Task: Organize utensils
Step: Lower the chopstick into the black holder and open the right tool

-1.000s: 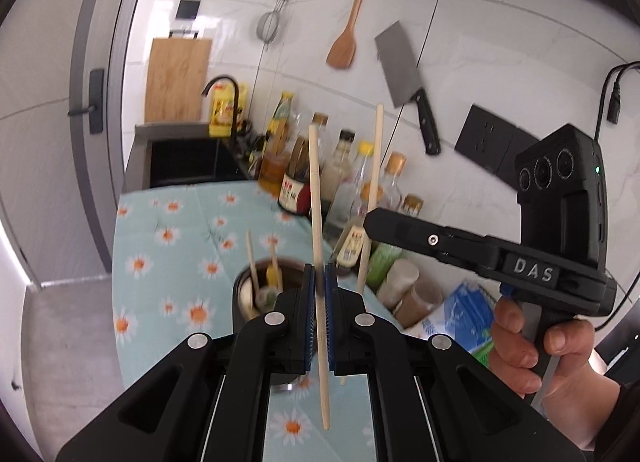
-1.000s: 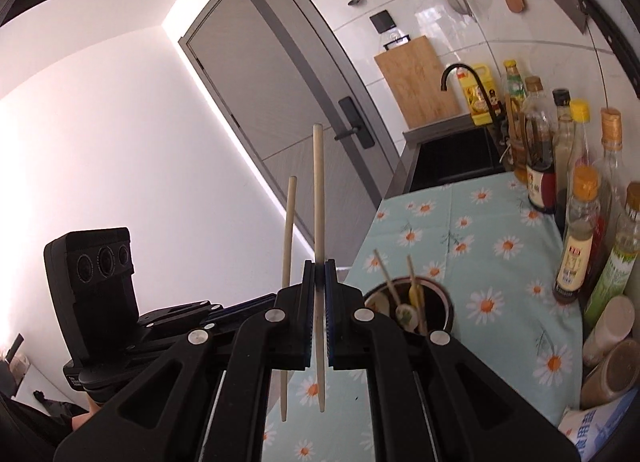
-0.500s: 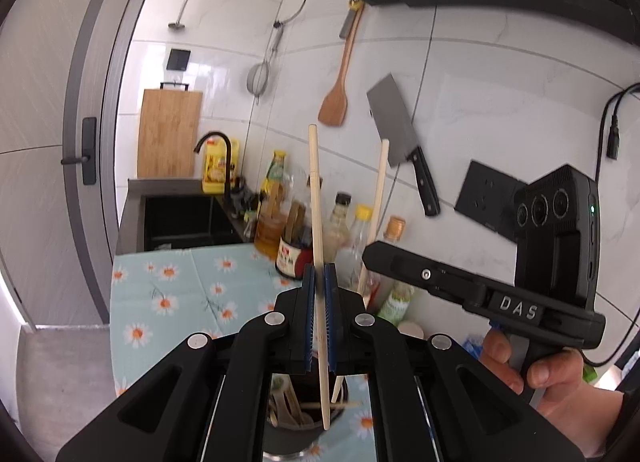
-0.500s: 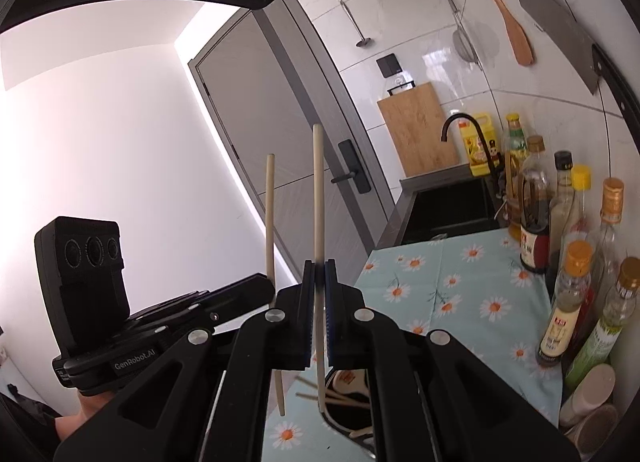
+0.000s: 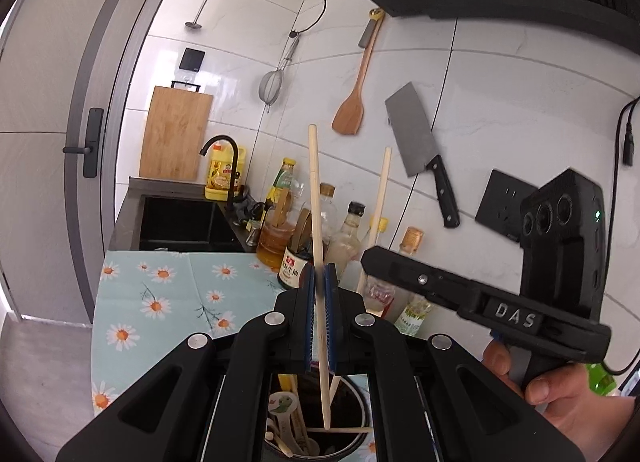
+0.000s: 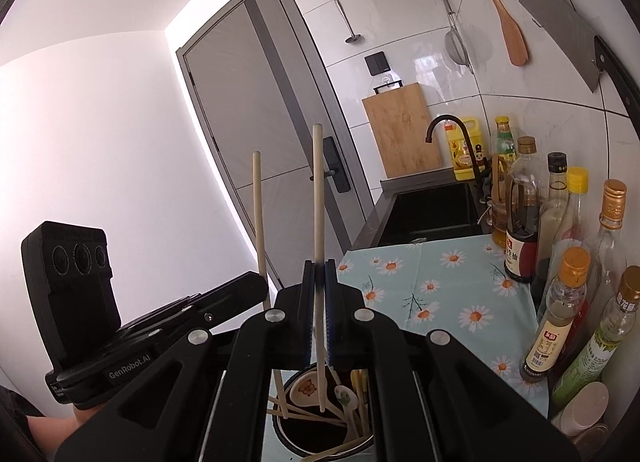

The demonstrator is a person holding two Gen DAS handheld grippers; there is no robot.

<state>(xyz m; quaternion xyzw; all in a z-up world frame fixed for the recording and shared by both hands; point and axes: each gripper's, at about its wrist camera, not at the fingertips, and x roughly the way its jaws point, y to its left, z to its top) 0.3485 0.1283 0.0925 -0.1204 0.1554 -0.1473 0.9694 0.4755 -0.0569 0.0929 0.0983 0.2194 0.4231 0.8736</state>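
Tongs (image 5: 319, 282) – chopstick (image 5: 315, 198) – over holder (image 5: 356, 414)

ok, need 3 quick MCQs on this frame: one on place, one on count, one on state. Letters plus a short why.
1. Where do the lower tips of the two held chopsticks point?
A. Into the sink
B. Over the dark utensil pot
C. At the cutting board

2. How many chopsticks does each gripper hold?
A. One
B. Two
C. None

3. What state is the left gripper in?
A. Wide open, empty
B. Shut on a chopstick
C. Shut on a spoon

Answers:
1 B: in both wrist views the chopstick tips hang just above the mouth of the utensil pot, which already holds spoons and loose sticks.
2 A: the left gripper clamps a single left chopstick, and the right gripper a single right chopstick.
3 B: its blue pads are closed against the upright stick.
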